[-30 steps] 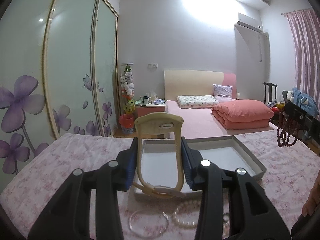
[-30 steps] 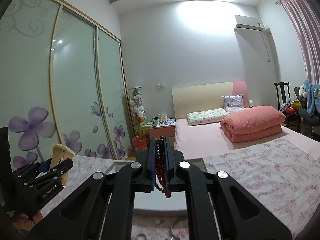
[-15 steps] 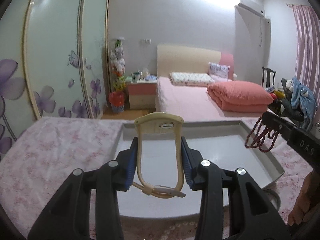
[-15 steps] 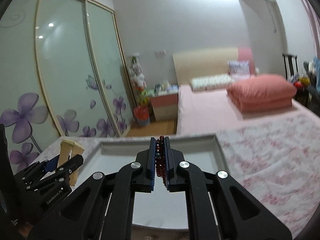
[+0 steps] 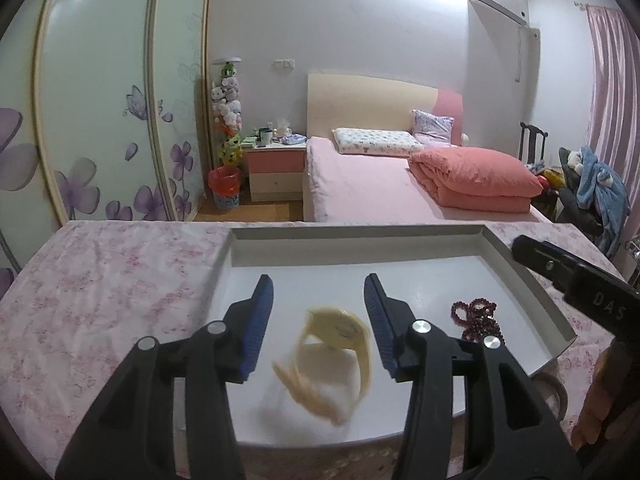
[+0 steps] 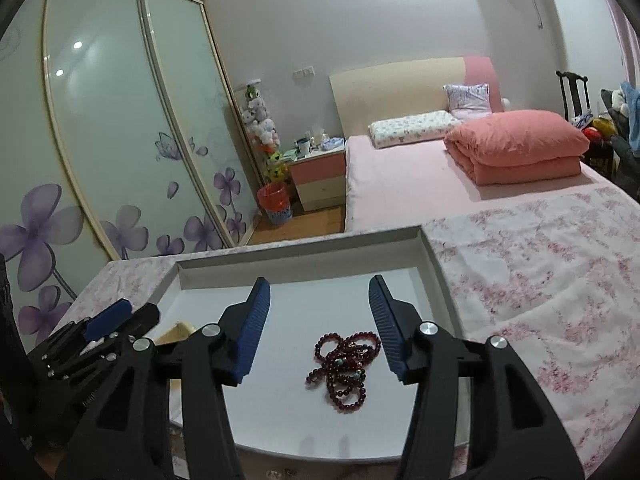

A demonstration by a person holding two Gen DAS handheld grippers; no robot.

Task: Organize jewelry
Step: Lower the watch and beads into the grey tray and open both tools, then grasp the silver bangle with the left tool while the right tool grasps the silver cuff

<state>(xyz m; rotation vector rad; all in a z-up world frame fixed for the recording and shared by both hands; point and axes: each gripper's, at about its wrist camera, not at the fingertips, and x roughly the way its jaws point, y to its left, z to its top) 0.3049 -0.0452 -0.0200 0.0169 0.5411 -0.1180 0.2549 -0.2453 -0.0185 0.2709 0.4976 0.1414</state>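
Across the pink flowered tablecloth point(image 6: 540, 280) sits a shallow white tray point(image 5: 532, 280), holding both pieces. Above it the left gripper point(image 5: 319, 312) has its jaws just spread, nothing pinched; the cream watch point(image 5: 340, 344) below is motion-blurred, perhaps not yet settled. Beside it, the right gripper point(image 6: 319, 316) has likewise just opened, and the dark red bead strand point(image 6: 346, 368) lies heaped on the tray floor.

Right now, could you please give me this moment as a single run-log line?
left claw: open, just opening, cream watch dropped blurred in white tray | right claw: open, just opening, red bead strand lying in tray
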